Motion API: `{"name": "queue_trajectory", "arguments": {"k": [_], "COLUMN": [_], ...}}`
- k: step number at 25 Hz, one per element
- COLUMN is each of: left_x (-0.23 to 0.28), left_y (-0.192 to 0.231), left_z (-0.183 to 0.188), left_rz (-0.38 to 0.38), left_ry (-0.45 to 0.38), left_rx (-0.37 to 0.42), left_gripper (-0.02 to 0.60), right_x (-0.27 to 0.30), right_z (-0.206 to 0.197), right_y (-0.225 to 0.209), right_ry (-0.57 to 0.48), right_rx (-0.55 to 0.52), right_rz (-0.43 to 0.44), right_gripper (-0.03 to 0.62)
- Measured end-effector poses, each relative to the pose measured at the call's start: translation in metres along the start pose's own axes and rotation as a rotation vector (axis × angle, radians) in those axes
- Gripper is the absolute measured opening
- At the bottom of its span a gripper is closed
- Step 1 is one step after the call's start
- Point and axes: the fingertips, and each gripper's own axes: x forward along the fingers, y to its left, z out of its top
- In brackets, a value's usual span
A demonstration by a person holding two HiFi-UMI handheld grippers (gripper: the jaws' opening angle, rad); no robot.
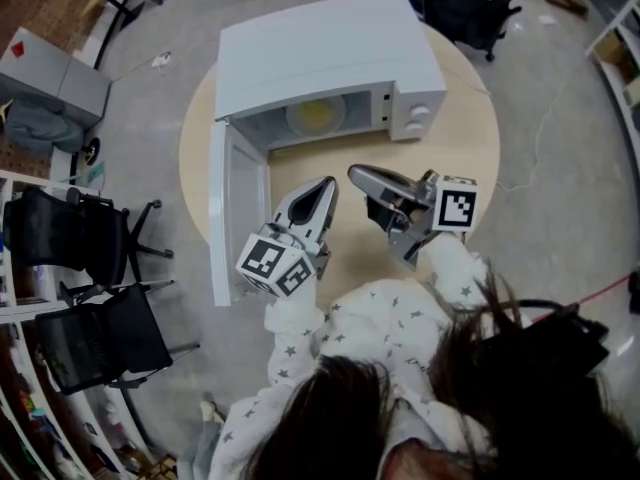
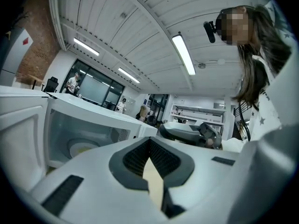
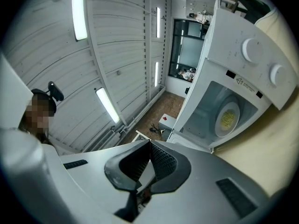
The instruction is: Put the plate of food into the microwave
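A white microwave [image 1: 320, 53] stands at the back of a round wooden table [image 1: 470, 143], its door [image 1: 228, 213] swung wide open to the left. Inside it, on the turntable, sits a plate of yellow food [image 1: 315, 115], also seen as the plate [image 2: 81, 148] in the left gripper view and the plate [image 3: 227, 118] in the right gripper view. My left gripper [image 1: 327, 185] hovers over the table in front of the opening, shut and empty. My right gripper [image 1: 357, 175] is beside it, tips close together, shut with nothing held. Both are tilted upward toward the ceiling.
Black office chairs [image 1: 95, 238] stand left of the table, and another chair [image 1: 465, 3] behind it. A grey cabinet [image 1: 50, 78] is at the far left. The microwave's control knobs [image 1: 418, 118] are on its right side. The person's sleeves [image 1: 440, 268] fill the near edge.
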Motion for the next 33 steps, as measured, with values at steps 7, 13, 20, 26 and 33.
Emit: {"name": "queue_trajectory", "arguments": {"k": [7,13,20,26,33], "left_x": [-0.003,-0.005,-0.005,-0.004,-0.003], "left_y": [-0.002,-0.001,-0.001,-0.003,-0.002], "left_z": [-0.002,-0.009,-0.012,-0.012,-0.011], "left_rz": [0.013,0.034,0.038,0.034,0.029], "left_ry": [0.006,0.010,0.012,0.012,0.009], "left_rx": [-0.008,-0.017,-0.017,-0.014,-0.022], "left_gripper": [-0.003,-0.003,-0.003,-0.003,-0.003], "right_x": [-0.005,-0.009,-0.010,-0.013,-0.012], "right_z": [-0.005,-0.011,-0.011,-0.010,-0.010], "right_y": [-0.003,-0.007,-0.007,-0.008,-0.010], "right_ry": [-0.034,-0.034,-0.032,-0.038,-0.043], "right_rx": [0.061,0.086,0.083,0.088,0.092], "right_rz": [0.021,0.020,0.026,0.025,0.020], "right_gripper": [0.008,0.008,0.008,0.008,0.008]}}
